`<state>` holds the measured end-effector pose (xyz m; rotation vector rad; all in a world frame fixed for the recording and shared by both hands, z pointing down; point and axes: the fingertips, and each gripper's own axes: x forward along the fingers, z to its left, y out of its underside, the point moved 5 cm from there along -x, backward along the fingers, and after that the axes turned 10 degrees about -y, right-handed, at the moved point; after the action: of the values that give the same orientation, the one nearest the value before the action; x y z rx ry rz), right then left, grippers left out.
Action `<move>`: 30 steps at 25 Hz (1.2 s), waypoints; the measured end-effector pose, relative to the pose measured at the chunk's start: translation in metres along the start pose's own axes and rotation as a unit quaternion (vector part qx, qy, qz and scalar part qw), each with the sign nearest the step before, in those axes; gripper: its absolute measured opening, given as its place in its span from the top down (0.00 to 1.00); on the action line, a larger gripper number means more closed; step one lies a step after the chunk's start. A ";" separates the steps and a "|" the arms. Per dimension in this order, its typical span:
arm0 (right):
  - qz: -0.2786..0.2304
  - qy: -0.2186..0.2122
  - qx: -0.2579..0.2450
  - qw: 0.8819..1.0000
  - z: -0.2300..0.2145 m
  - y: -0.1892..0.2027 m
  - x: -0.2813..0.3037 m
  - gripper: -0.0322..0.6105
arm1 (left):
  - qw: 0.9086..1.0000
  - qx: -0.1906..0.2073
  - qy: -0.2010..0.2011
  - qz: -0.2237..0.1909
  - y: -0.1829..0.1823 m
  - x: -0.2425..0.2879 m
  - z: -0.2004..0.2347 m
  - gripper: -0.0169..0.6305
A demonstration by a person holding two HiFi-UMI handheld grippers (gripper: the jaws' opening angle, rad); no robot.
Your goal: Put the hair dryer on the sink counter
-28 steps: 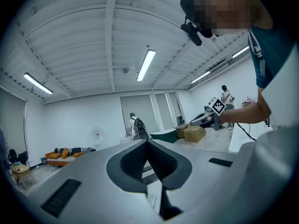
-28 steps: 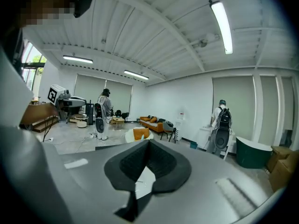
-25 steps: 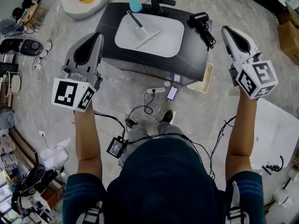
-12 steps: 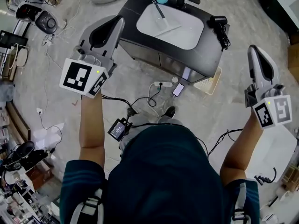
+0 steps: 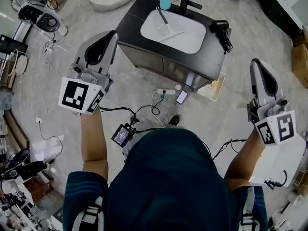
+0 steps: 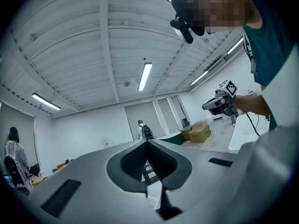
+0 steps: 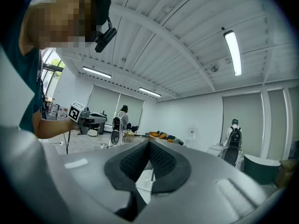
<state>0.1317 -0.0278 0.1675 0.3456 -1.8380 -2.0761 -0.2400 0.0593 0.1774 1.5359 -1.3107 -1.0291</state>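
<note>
Shoulders in a dark teal shirt [image 5: 168, 177] are filling the bottom centre of the head view, and both bare forearms are reaching up the frame. The left gripper [image 5: 112, 34] is pointing toward the upper left of centre, with its jaws pressed together and nothing between them. The right gripper [image 5: 256, 62] is hanging at the right edge, well apart from the other, its jaws likewise closed and empty. Both gripper views are looking up at ceiling lights rather than at the furniture. Between the arms, on the pale floor, a white power strip [image 5: 166, 91] and a phone [image 5: 182, 96] are lying just beside each other, and a beige basket [image 5: 216, 83] is standing against the cabinet's right corner. Farther up, the dark sink counter [image 5: 211, 57] is sitting tilted across the upper centre, carrying a white basin [image 5: 187, 37] with a black faucet [image 5: 189, 3] and a teal bottle [image 5: 165, 3] at its far edge. The black hair dryer [image 5: 221, 26] is lying on the counter's right end, beside the basin, its coiled cord [image 5: 226, 42] trailing toward the near edge, well apart from both grippers.
</note>
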 end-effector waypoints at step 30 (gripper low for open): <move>0.012 0.022 0.010 1.000 0.049 -0.011 -0.017 0.94 | 1.000 -0.008 0.009 0.002 0.002 -0.047 0.023 0.97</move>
<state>0.1268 0.0246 0.1620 0.3698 -1.8290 -2.0204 -0.2676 0.1039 0.1749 1.5273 -1.2890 -1.0182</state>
